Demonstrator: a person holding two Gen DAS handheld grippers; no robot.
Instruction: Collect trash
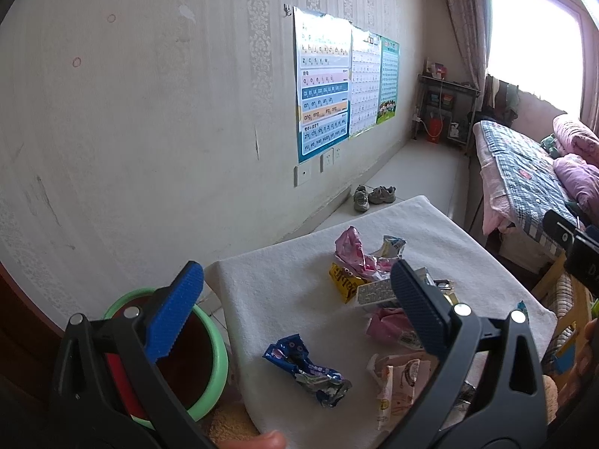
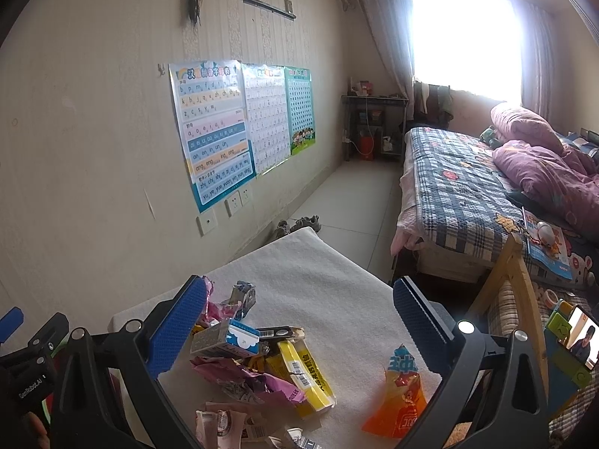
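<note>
The left gripper (image 1: 295, 299) and right gripper (image 2: 299, 321) gape wide, empty, partly hiding wrappers (image 2: 262, 370) on the table (image 1: 284, 299). A green-rimmed bin (image 1: 215, 359) sits beside, bottom hidden

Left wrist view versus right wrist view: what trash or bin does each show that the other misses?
Only the left wrist view shows the green-rimmed bin beside the table and the blue wrapper. Only the right shows the orange packet. Both show the white-covered table and the small grey box in the wrapper pile.
</note>
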